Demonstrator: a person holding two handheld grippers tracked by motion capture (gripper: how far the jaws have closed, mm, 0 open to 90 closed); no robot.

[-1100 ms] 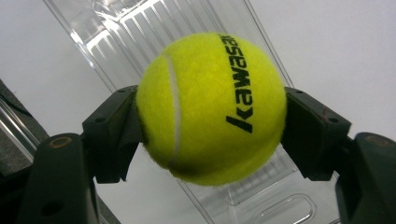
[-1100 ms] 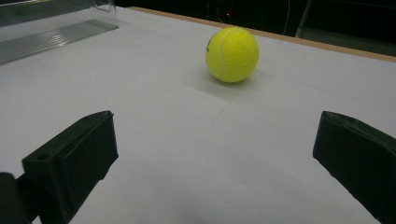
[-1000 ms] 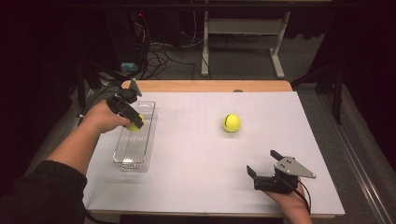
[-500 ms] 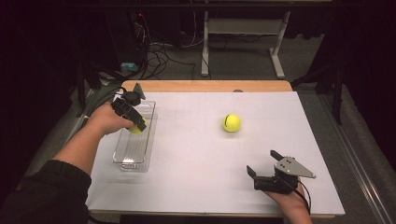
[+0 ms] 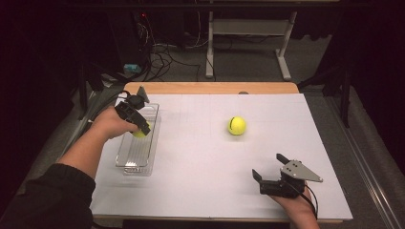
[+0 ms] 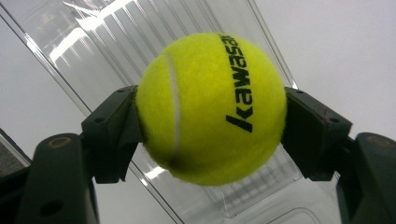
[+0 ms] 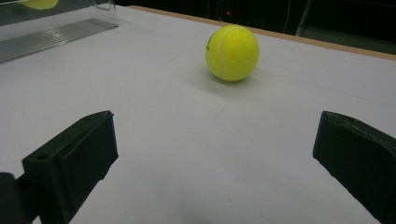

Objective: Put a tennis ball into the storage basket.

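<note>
My left gripper [image 5: 142, 128] is shut on a yellow tennis ball [image 6: 210, 105] with black lettering, both pads pressed against its sides. It holds the ball [image 5: 141, 132] over the far half of a clear plastic tray [image 5: 129, 164] at the table's left. A second yellow tennis ball [image 5: 236, 126] lies free on the white tabletop, right of centre. My right gripper [image 5: 268, 168] rests near the front edge, open with nothing between its jaws; in the right gripper view that free ball [image 7: 232, 52] sits well ahead of my right gripper [image 7: 215, 154].
The clear tray [image 7: 56, 32] reaches in at the upper left of the right gripper view. Behind the table's wooden far edge [image 5: 210, 88] are floor cables and a white metal stand [image 5: 248, 43]. Dark floor flanks both table sides.
My left hand has shifted slightly with the ball over the tray, staying closed on it. The right gripper and the free ball have not moved.
</note>
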